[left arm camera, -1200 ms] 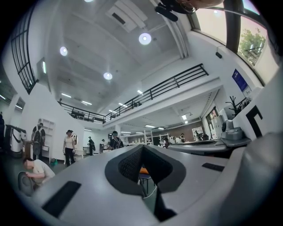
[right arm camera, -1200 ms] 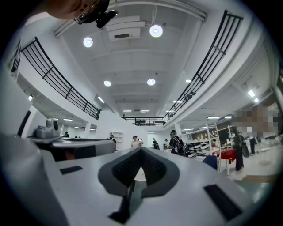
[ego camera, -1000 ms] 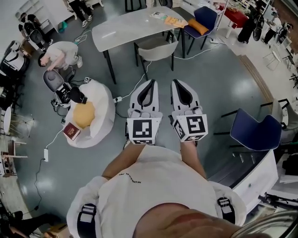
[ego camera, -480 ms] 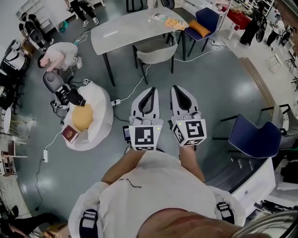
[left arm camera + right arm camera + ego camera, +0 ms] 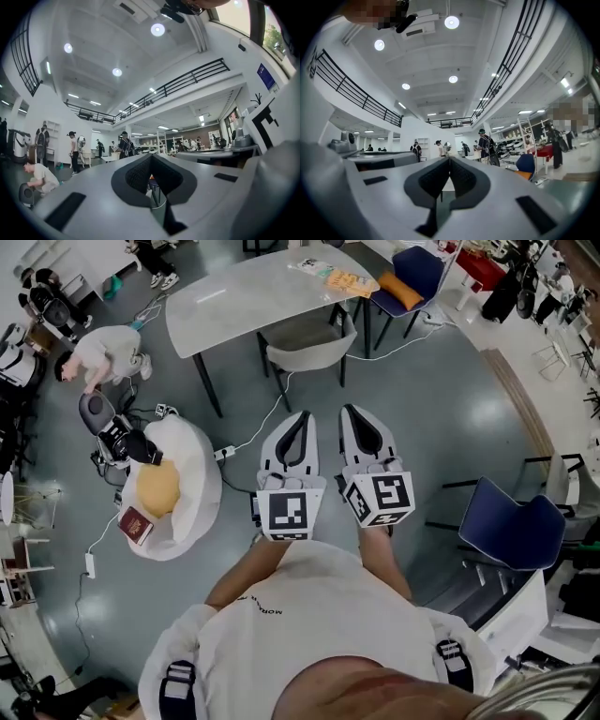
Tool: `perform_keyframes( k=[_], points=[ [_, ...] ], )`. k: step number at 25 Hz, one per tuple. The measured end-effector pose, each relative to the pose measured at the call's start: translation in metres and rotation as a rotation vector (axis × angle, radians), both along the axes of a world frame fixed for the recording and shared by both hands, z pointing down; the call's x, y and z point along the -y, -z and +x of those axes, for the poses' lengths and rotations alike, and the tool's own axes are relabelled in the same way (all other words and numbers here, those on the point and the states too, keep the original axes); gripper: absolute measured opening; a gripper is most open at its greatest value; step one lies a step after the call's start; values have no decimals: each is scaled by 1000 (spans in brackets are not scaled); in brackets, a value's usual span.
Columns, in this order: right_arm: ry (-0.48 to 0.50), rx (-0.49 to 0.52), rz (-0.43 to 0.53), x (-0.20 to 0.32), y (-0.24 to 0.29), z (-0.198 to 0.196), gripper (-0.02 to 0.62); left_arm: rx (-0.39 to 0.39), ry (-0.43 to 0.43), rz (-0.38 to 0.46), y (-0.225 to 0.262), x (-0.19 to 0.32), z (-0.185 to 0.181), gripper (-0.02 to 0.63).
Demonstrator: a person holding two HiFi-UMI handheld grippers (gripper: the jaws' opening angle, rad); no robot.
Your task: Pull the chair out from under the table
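Two empty grippers held short of a tucked-in chair

The grey chair [image 5: 307, 341] stands pushed under the near edge of the counter [image 5: 234, 296], its backrest on the person's side. The left gripper [image 5: 303, 416] and right gripper [image 5: 352, 411] sit side by side on the near side of the counter, well apart from it. Each has its jaws closed together on nothing.

A big open-plan lab hall: railed mezzanine [image 5: 187, 82], shelving racks [image 5: 529, 140], bench [image 5: 244, 292] and chairs [image 5: 305, 345], cables [image 5: 255, 418] trailing across the grey floor [image 5: 450, 399].
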State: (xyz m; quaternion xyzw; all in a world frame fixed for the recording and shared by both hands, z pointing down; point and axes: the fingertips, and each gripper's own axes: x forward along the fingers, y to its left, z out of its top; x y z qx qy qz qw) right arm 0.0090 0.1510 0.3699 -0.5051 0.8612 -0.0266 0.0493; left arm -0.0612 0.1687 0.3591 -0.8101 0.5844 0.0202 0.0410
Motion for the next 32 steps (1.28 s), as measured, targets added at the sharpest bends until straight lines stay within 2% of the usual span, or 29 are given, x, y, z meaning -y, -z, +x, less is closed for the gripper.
perform_keyframes(
  k=[9,15,25,32],
  points=[
    [-35,-27,-14,123,4,-36,14,-11,-22,-41,-2,127,-40,3],
    [-61,-50,-29,186,2,-57,14,-25,-51,-47,-4,193,-66,4],
    [-90,-70,-64,247,-9,-49,14,-31,-78,-76,-16,256,-66,3],
    [-40,-96,-77,298,-15,-30,14,-3,-60,-107,-22,302,-47,5]
  ],
)
